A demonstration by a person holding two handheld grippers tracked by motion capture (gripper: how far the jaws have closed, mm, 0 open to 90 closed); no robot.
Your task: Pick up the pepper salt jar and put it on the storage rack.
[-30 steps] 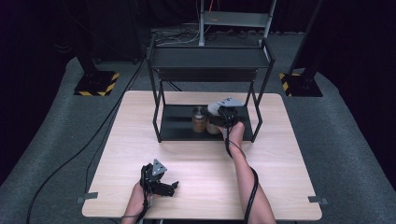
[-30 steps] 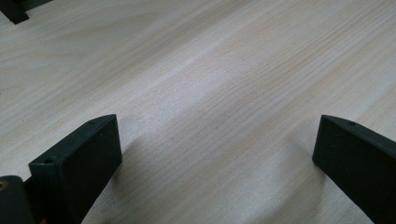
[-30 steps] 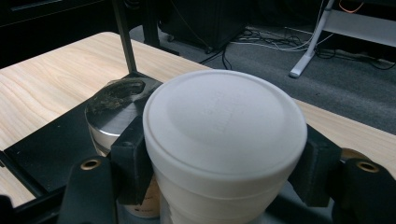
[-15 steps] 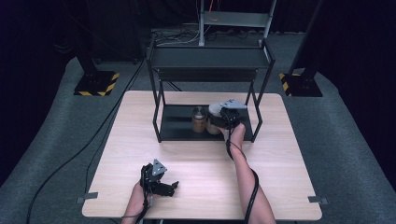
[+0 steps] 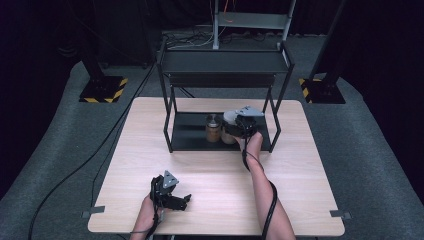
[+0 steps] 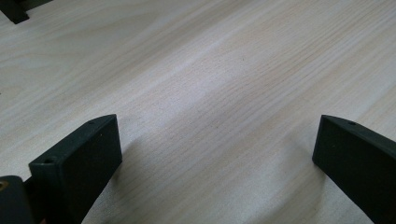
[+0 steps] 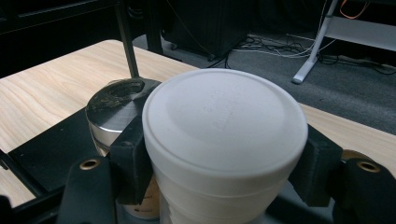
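The right claw (image 7: 219,158) is clamped on a white-lidded container (image 7: 224,135), one black jaw pressed against each side of its body just under the lid. In the high view that container (image 5: 231,119) sits at the lower shelf (image 5: 190,131) of the black rack (image 5: 225,62), on the right half of the shelf, with the right claw (image 5: 240,127) reaching in from the front of the rack. Whether its base rests on the shelf or is lifted just clear of it cannot be told.

Judging from this, the grasp is made, and what remains is either carrying the container out of the rack or letting go of it there; the pictures do not settle which.

Just beside the white-lidded container, on its left within the rack, stands a glass jar (image 7: 112,112) with a shiny metal lid; in the high view the jar (image 5: 213,129) shows a brownish filling. Both lids are on, and the white container's walls are opaque, so its contents stay hidden.

The left claw (image 5: 172,197) rests on the wooden counter (image 5: 300,165), well in front of the rack, its jaws wide apart with nothing but bare wood between them.
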